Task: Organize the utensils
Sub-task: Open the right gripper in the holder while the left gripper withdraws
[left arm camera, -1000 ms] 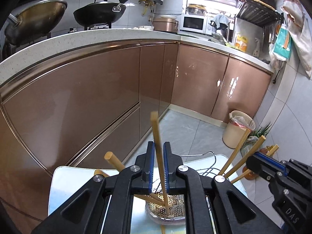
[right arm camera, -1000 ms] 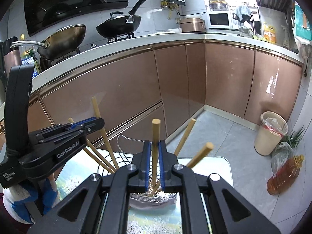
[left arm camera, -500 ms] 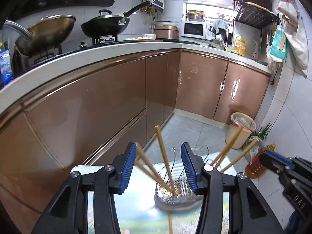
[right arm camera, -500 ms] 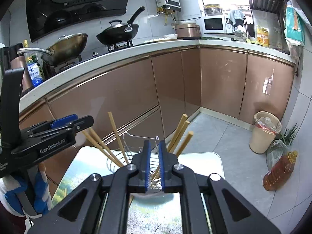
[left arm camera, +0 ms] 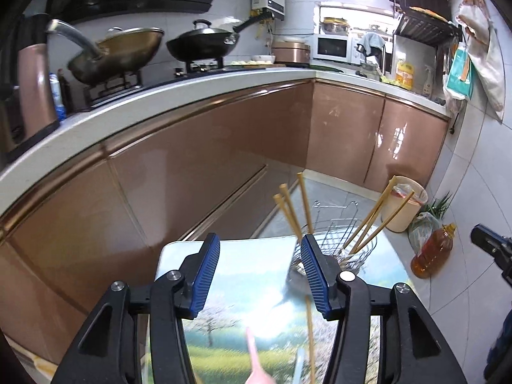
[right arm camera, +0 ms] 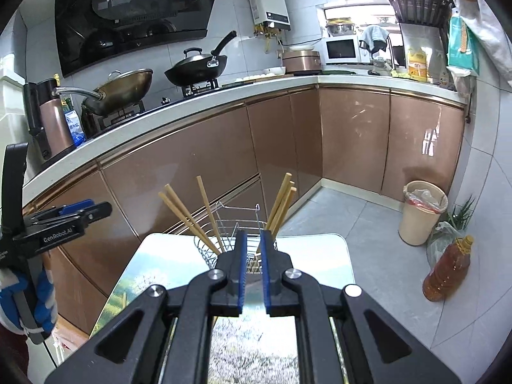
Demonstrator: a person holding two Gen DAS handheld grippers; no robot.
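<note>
The chopsticks point(right arm camera: 204, 211) are pale wooden sticks, standing in a wire basket point(right arm camera: 230, 240) at the centre of the right wrist frame, on a small table point(right arm camera: 153, 262) with a printed landscape top. Their long axes run steeply upward: one bunch leans toward the upper left, the other point(right arm camera: 281, 201) toward the upper right. My right tongs point(right arm camera: 252, 275) are pinched narrow with nothing between them. My left tongs point(left arm camera: 259, 275) are opening, empty; a loose chopstick point(left arm camera: 309, 336) lies on the table below.
</note>
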